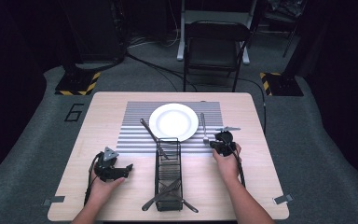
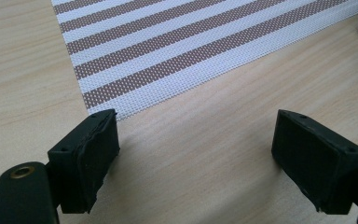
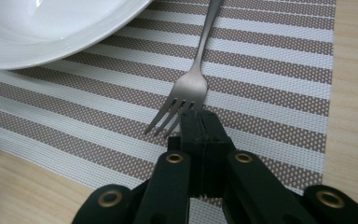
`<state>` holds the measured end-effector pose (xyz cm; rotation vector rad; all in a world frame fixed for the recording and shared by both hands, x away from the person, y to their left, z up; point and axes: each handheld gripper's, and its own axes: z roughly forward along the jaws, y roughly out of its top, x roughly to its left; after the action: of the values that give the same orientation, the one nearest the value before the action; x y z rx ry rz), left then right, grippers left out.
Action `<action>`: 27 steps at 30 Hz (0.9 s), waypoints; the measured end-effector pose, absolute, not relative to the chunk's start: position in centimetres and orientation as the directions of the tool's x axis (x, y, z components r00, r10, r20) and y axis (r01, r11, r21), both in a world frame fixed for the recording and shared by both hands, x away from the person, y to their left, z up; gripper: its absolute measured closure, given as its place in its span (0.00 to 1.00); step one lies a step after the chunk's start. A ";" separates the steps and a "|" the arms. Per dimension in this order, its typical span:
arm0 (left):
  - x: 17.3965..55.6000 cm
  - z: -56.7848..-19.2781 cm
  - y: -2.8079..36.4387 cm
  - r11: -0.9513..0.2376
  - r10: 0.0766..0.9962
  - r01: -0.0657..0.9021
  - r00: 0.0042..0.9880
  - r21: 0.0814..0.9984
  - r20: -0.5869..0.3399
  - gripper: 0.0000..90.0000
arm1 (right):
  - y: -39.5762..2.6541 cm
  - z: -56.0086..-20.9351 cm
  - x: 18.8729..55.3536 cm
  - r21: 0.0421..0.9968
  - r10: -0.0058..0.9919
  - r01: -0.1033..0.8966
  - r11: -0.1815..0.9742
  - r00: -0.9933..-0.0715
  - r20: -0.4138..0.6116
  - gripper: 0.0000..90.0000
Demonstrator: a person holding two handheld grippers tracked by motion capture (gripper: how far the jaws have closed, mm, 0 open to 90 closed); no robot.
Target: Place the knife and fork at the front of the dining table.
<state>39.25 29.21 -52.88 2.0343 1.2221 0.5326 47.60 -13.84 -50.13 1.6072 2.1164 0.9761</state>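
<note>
On the table [image 1: 242, 182]: a striped placemat [image 1: 135, 135] lay across the far half, with a white plate [image 1: 173, 120] at its centre.
Fork [image 3: 193, 84]: lay on the placemat just right of the plate, tines toward the near edge, handle pointing far.
Right gripper [image 3: 199, 122]: jaws were clenched together at the fork's rightmost tines; whether a tine was pinched between them could not be told.
Left gripper [image 2: 196, 154]: jaws were spread wide and held nothing, low over bare wood just near of the placemat's near left corner.
Wire caddy [image 1: 168, 179]: stood at the near centre, between the two hands, with cutlery in it.
Utensil [image 1: 150, 133]: a dark handle leaned out of the caddy's far end, over the placemat, left of the plate.
Folding chair [image 1: 214, 49]: stood on the floor beyond the far edge.
</note>
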 end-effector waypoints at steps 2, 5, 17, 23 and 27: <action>39.2 -52.9 29.2 -0.315 0.882 0.596 0.471 0.738 -0.005 0.16 | -13.7 -50.0 47.6 0.678 0.933 0.722 0.141 -0.326 0.153 1.00; 39.2 -52.9 29.2 -0.314 0.882 0.597 0.471 0.738 -0.005 0.16 | -13.6 -49.9 47.5 0.681 0.933 0.718 0.143 -0.326 0.149 1.00; 39.2 -52.9 29.2 -0.314 0.882 0.597 0.472 0.739 -0.006 0.16 | -14.3 -48.8 46.1 0.713 0.929 0.685 0.150 -0.345 0.136 0.71; 39.2 -52.9 29.2 -0.310 0.884 0.598 0.467 0.739 -0.008 0.16 | -14.6 -48.0 44.7 0.711 0.920 0.680 0.179 -0.372 0.124 0.57; 39.2 -52.9 29.2 -0.301 0.888 0.595 0.459 0.745 -0.007 0.17 | -15.2 -47.8 43.3 0.732 0.910 0.656 0.184 -0.395 0.125 0.53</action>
<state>39.22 29.15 -52.92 2.0169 1.2330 0.5425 43.25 -15.16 -47.84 1.4809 2.1269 1.0439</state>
